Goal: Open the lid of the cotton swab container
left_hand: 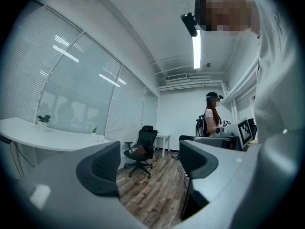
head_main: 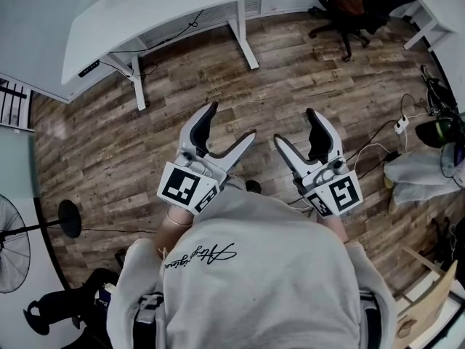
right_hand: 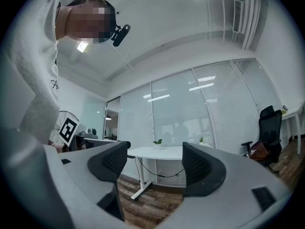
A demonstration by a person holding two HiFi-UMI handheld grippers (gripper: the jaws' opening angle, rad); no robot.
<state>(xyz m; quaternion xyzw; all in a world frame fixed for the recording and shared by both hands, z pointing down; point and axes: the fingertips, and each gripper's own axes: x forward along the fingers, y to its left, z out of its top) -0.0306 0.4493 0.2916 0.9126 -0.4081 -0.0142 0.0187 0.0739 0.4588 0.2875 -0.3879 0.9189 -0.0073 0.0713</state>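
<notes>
Over the brown wood-plank floor point(head_main: 182, 144) hang two grey grippers, left gripper point(head_main: 231, 122) and right gripper point(head_main: 296, 127), each with jaws spread apart, gripping nothing.

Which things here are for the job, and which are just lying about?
For the job:
- left gripper, open and empty
- right gripper, open and empty
- no cotton swab container shows in any view

Just lying about:
- white desk
- black office chair
- fan
</notes>
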